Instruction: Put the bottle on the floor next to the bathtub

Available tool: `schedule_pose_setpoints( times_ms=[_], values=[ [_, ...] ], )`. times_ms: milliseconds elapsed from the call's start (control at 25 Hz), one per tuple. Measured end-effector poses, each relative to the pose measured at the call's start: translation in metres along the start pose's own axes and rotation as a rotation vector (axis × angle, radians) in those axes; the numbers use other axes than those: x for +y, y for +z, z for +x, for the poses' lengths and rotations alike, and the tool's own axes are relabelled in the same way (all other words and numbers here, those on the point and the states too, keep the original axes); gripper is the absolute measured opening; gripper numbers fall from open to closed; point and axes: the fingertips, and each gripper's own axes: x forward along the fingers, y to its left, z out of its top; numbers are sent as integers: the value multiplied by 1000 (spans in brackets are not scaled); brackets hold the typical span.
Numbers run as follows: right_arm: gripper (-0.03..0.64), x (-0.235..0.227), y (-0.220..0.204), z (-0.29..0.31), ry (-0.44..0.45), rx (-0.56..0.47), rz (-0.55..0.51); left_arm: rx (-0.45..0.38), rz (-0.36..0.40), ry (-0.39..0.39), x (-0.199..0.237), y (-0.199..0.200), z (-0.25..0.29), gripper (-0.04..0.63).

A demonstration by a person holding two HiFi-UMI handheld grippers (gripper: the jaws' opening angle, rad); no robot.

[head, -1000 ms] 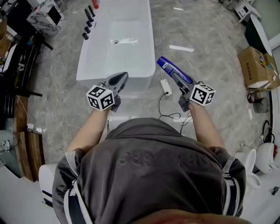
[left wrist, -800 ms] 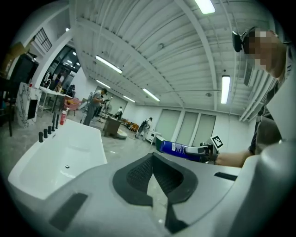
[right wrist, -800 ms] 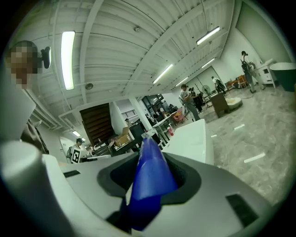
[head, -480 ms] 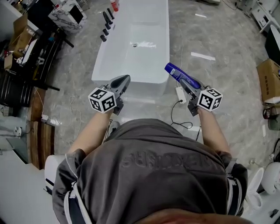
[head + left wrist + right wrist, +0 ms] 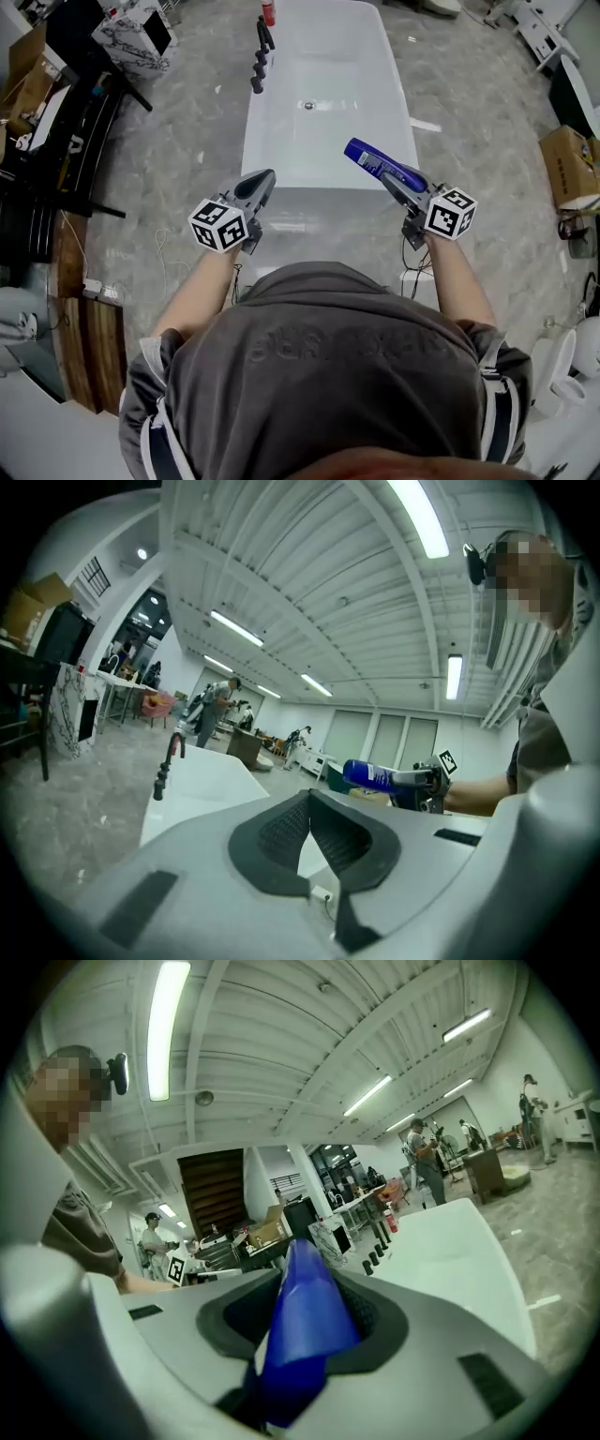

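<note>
head view: right gripper (image 5: 401, 184) is clamped on the blue bottle (image 5: 377, 165). bottle is up in the air, tilted, free end pointing away and to the left, and it overlaps the tub's (image 5: 281, 178) near right corner. not on the floor (image 5: 169, 169). left gripper (image 5: 257, 184) sits over the tub's near left corner with its jaws together, nothing in them. black taps (image 5: 260, 58) run along the tub's left edge, and a small red bottle (image 5: 268, 12) stands at its far left corner. cardboard box (image 5: 568, 167) is on the floor, well off to the right.

left gripper view: jaw tips meet, with only a narrow wedge of gap behind them, so clenched and empty. beyond them is the tub, taps at its left edge. the bottle shows at right, sticking out sideways from the right gripper, above the tub's rim.

right gripper view: the bottle fills the gap between the jaws, with both pads (image 5: 370, 1316) against its sides, a firm grasp. it points straight away from the camera. the tub is behind it at right, taps and red bottle along its far side. the left gripper's marker cube (image 5: 175, 1268) shows at left.
</note>
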Motion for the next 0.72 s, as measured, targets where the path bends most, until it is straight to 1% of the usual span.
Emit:
schedule_pose_setpoints(
  times_ms=[80,160,320,400,480,600,720],
  values=[
    [140,51,-14,66,-15,-31,63,40,11,0,68,2,-69,3],
    [140,97,-22,117,-22,-33,98,70,13,13,122,15,-126,3],
    [140,154,-20,170,-21,18,88,58,-15,47,175,47,-189,3],
    [140,172,-25,192,-20,36,80,47,-23,52,192,55,-208,3],
    [140,179,-27,205,-21,42,77,43,-23,49,199,59,-216,3],
    [140,176,-30,218,-18,59,63,65,-8,49,197,57,-213,3],
    [140,166,-39,225,-5,115,-5,93,-2,68,192,46,-204,3]
  ],
)
